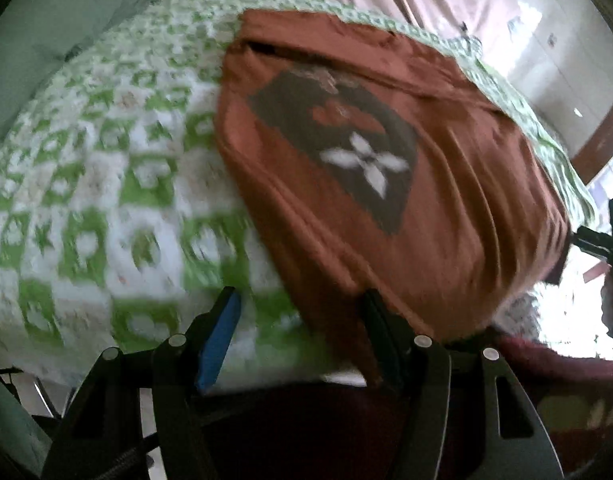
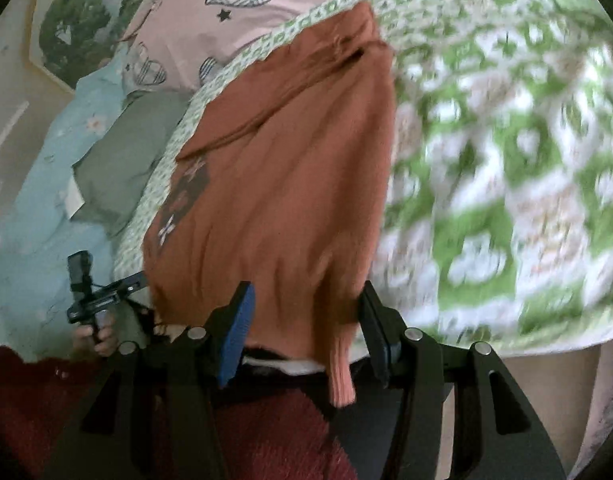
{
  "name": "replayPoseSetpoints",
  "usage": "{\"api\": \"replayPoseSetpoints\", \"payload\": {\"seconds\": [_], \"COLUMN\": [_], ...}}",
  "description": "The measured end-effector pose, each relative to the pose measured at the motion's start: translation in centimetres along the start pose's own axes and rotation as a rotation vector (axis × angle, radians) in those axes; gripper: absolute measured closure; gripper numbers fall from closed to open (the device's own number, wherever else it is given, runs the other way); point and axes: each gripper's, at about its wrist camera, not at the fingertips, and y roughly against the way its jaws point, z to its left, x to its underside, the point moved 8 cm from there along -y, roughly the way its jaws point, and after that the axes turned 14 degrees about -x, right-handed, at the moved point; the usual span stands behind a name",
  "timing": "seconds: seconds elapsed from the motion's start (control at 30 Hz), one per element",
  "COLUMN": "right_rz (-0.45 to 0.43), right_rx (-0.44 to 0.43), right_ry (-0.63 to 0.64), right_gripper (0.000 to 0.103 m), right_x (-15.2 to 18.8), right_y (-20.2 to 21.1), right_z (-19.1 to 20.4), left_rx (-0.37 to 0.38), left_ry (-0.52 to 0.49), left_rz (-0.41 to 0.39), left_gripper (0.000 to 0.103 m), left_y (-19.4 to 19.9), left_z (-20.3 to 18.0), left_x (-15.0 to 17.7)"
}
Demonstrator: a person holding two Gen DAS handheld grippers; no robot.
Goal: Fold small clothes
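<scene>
Rust-orange sweater (image 1: 446, 208) laid flat on green-patterned quilt (image 1: 106, 184) for folding. Left gripper (image 1: 302, 336) and right gripper (image 2: 306, 320) are seen part-open, nothing clamped.

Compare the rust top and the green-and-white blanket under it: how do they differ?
The rust top is plain apart from a dark printed patch; the blanket is patterned all over. The top is smaller and lies on the blanket. A ribbed cuff of the top hangs past the near edge; the blanket lies spread out. Both are soft fabric.
</scene>
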Motion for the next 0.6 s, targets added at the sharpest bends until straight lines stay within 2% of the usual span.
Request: {"api": "replayPoseSetpoints", "payload": {"seconds": [0.07,0.1,0.23,0.33,0.37,0.5,0.6], "right_rz": [0.035,0.057,0.062,0.061,0.065,0.063,0.063], "right_rx": [-0.016,-0.02,-0.043,-0.05,-0.046,-0.05,-0.047], "right_ry": [0.008,0.013,0.014,0.016,0.022,0.032,0.032], "right_gripper": [0.049,0.049,0.049,0.049,0.049,0.049,0.048], "right_x": [0.8,1.2,2.0,2.3,2.3,2.2,2.0], "right_y": [-0.6,-0.9,-1.5,-1.5,-1.5,-1.5,-2.1], "right_z": [-0.2,-0.3,-0.6,-0.6,-0.6,-0.3,-0.1], "left_rx": [0.044,0.051,0.091,0.199,0.215,0.229,0.203], "left_ry": [0.006,0.012,0.057,0.114,0.121,0.167,0.202], "left_rz": [0.056,0.083,0.079,0.061,0.057,0.059,0.115], "left_gripper": [0.053,0.056,0.057,0.05,0.046,0.037,0.036], "left_y": [-0.6,-1.0,-0.3,1.3,1.6,2.0,0.6], "left_z": [-0.3,-0.2,0.1,-0.2,-0.3,-0.3,-0.6], "left_x": [1.4,2.2,2.3,1.3,1.0,-0.7,-1.1]}}
